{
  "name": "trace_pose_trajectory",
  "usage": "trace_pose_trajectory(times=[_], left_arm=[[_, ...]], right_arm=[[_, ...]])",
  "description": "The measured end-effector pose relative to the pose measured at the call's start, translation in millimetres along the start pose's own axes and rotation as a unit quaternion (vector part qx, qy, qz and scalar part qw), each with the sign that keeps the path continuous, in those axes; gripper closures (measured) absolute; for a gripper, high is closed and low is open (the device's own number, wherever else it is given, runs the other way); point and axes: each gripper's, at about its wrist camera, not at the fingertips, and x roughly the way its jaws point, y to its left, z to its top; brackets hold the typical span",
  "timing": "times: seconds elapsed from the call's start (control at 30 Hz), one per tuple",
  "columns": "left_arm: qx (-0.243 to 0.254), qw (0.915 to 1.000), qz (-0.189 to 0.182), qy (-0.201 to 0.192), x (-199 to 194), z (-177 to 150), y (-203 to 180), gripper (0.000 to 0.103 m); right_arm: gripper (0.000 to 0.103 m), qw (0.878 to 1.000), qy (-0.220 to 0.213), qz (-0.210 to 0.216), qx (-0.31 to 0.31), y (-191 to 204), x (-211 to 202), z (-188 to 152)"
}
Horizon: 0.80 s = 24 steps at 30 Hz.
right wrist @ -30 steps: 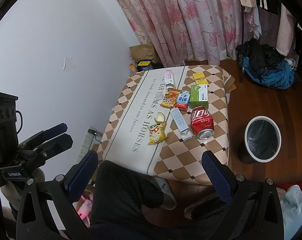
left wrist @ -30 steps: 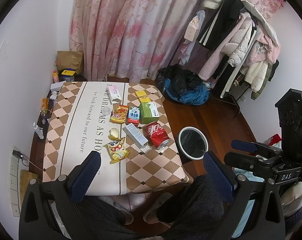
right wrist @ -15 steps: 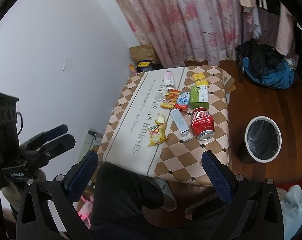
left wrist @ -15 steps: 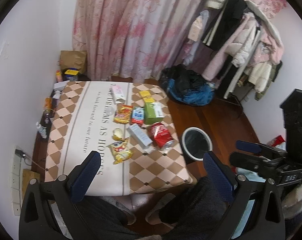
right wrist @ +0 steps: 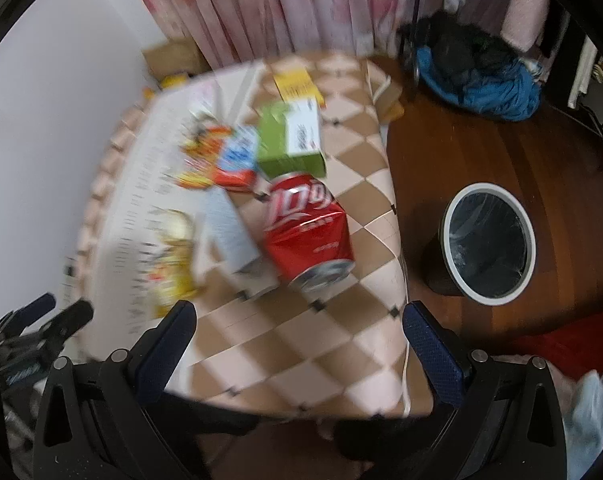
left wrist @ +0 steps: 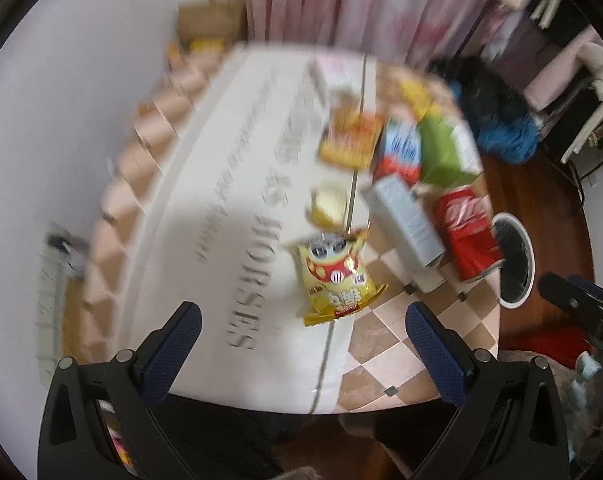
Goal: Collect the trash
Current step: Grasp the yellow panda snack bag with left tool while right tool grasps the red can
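1. Over the low table (left wrist: 229,184), your left gripper (left wrist: 301,320) hangs with its fingers spread wide and nothing between them. The yellow snack bag (left wrist: 333,276) lies flat on the cloth just ahead of it, roughly centred in the gap.
2. Your right gripper (right wrist: 297,320) is equally wide and empty. It faces the dented red can (right wrist: 307,228), which lies on its side on the chequered part of the cloth, touching a long grey-blue box (right wrist: 231,236).
3. Behind these sit a green box (right wrist: 291,146) and further wrappers; motion blur hides their details.
4. The bin (right wrist: 489,240) stands on the wooden floor, just beside the table's right edge, with its dark liner showing.
5. By the look of it, you are on the approach to a first pick: nothing is gripped yet.
6. Next, each gripper needs to drop until its fingers straddle its target. Pinch the bag across its width. Take the can across its body, clear of the neighbouring box, then carry it to the bin.
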Motion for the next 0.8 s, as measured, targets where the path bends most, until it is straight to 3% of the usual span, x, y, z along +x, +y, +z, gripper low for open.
trace_pose_trajectory(times=[0.13,0.27,0.33,0.43,0.57,0.6,0.7,0.8], left_arm=[[-0.047,0.9966,-0.034,0.059,55.7,9.5,-2.6,0.001],[-0.083,0.9911,-0.053,0.089,89.3,18.2,-2.4,0.002],[-0.095,0.9892,-0.060,0.094,101.0,20.4,-4.9,0.014],[-0.100,0.9875,-0.063,0.104,110.3,23.3,-7.8,0.021],[-0.082,0.9907,-0.043,0.100,118.1,28.3,-15.6,0.027],[-0.077,0.9916,-0.037,0.097,118.4,28.7,-16.8,0.029],[-0.059,0.9946,-0.007,0.085,115.1,27.2,-19.4,0.047],[-0.056,0.9954,-0.004,0.078,112.4,29.1,-21.1,0.052]], right_arm=[[0.000,0.998,0.052,-0.017,0.004,-6.5,67.6,25.4],[0.000,0.997,0.078,-0.028,-0.010,-5.2,107.8,39.3],[0.000,0.996,0.086,-0.024,-0.016,-3.6,117.9,44.3],[0.000,0.995,0.099,-0.017,-0.027,1.3,129.7,49.8],[0.000,0.994,0.104,-0.019,-0.042,8.8,141.1,54.8],[0.003,0.993,0.105,-0.019,-0.043,12.0,144.1,56.8],[0.019,0.993,0.109,-0.021,-0.048,16.3,148.3,56.6],[0.019,0.992,0.106,-0.027,-0.055,20.0,148.8,54.1]])
